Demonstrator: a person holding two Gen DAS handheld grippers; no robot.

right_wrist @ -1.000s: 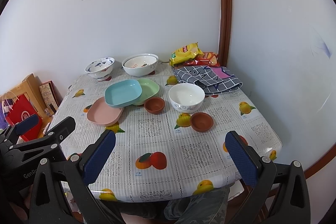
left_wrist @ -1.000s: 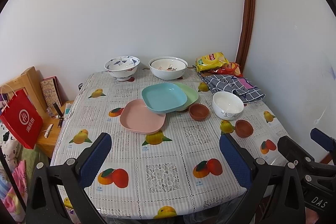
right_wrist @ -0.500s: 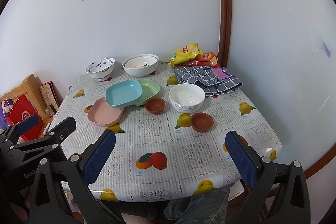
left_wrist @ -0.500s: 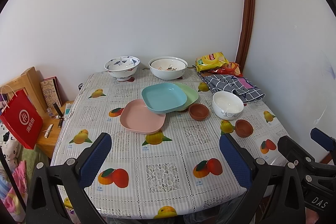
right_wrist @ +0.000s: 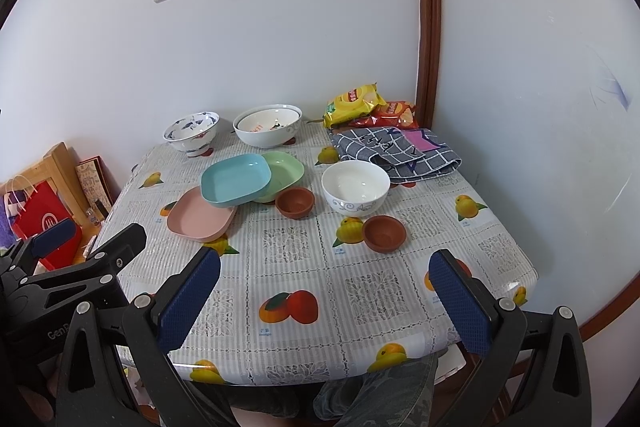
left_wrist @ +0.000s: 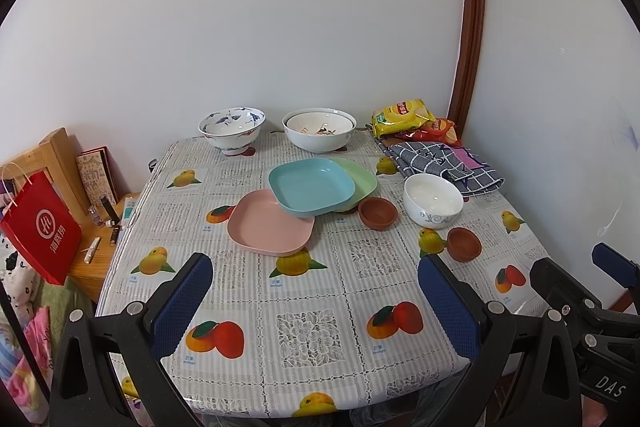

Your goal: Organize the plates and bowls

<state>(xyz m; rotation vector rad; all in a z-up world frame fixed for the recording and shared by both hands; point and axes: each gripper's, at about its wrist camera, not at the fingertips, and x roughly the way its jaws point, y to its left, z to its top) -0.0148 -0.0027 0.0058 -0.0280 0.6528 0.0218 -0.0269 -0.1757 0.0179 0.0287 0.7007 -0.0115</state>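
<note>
Barely a twitch since a second ago: same table [left_wrist: 320,307], same spread, both tools hanging at the near edge, only the faintest drift in the right wrist view. Left gripper [left_wrist: 316,299] wide apart, blue pads [left_wrist: 182,303] gripping nothing. Right gripper [right_wrist: 324,301] likewise spread, nothing between the pads [right_wrist: 190,297].

Now the count. Three square plates mid-table: pink plate [left_wrist: 270,223] flat on the cloth, blue plate [left_wrist: 310,187] resting across its far corner and overlapping the green plate [left_wrist: 362,179] behind. Two small brown bowls: one [left_wrist: 378,213] just beside the green plate, the other [left_wrist: 464,244] nearer the right edge. One plain white bowl [left_wrist: 433,200] between those two, standing apart from both. At the back wall, one blue-patterned bowl [left_wrist: 232,129] and one large white bowl [left_wrist: 320,131], seemingly with another nested inside, though hard to tell.

Off to the far right corner: two snack bags [left_wrist: 414,123], one checked cloth [left_wrist: 444,165]. Left of the table, one red paper bag [left_wrist: 40,227].
</note>
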